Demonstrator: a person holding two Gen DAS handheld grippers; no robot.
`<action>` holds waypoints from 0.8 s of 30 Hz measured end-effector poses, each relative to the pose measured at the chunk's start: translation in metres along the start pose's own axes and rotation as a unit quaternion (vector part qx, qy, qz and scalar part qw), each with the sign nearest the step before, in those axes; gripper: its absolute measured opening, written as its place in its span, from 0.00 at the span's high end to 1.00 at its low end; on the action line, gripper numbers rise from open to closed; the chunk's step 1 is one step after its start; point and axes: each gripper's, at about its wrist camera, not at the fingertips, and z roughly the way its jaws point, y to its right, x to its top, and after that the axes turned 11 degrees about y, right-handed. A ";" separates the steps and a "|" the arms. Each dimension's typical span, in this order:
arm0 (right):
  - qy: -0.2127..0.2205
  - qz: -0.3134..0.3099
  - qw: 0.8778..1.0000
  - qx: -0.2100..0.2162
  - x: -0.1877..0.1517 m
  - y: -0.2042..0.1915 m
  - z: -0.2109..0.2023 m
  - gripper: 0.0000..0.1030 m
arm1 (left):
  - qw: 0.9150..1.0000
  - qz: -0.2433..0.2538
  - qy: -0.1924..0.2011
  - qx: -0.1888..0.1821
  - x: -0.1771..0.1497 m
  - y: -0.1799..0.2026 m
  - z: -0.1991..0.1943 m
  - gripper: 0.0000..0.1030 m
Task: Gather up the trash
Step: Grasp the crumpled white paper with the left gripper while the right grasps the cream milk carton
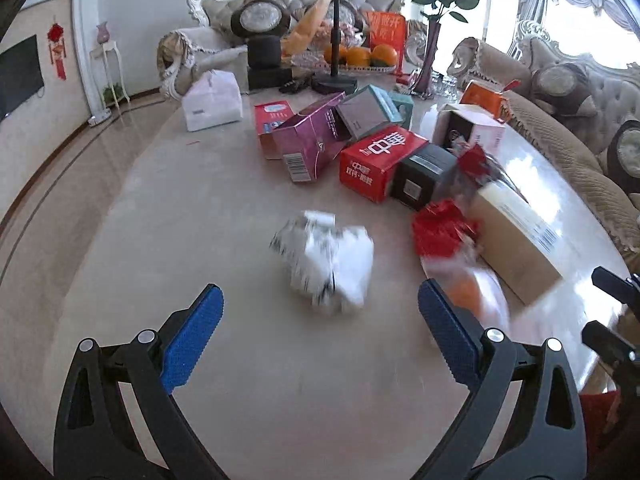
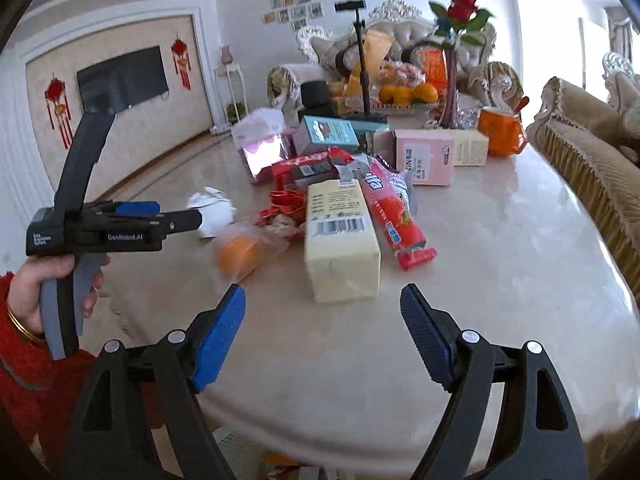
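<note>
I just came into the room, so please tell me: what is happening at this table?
A person holds a two-finger gripper in each hand above a table littered with empty boxes and wrappers. The left gripper and right gripper are both open and empty. Crumpled white paper and a cream box lie uncollected.

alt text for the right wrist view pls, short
Right claw open and empty above a pale marble table littered with trash: a cream box, a pink snack wrapper, a bagged orange and crumpled white paper. At left, a hand in a red sleeve holds the left claw.
</note>
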 end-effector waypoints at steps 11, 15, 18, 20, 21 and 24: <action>-0.022 -0.010 1.000 -0.006 0.005 0.005 0.041 0.27 | 0.999 -0.005 -0.035 -0.001 0.014 -0.004 0.053 0.08; -0.044 -0.019 0.999 -0.008 0.004 0.003 0.055 0.27 | 0.999 0.000 -0.042 -0.003 0.012 -0.004 0.060 0.08; -0.054 -0.013 0.998 -0.014 0.006 0.005 0.059 0.30 | 0.999 -0.005 -0.047 -0.004 0.012 -0.005 0.064 0.12; -0.060 -0.008 0.998 -0.012 0.007 0.007 0.060 0.55 | 0.999 0.012 -0.048 0.009 0.012 -0.003 0.064 0.26; -0.061 0.000 0.998 -0.011 0.007 0.008 0.059 0.55 | 0.999 0.026 -0.047 0.008 0.012 -0.001 0.063 0.35; -0.051 0.014 0.998 -0.015 0.007 0.012 0.050 0.55 | 0.998 0.023 -0.051 0.002 0.014 -0.006 0.058 0.50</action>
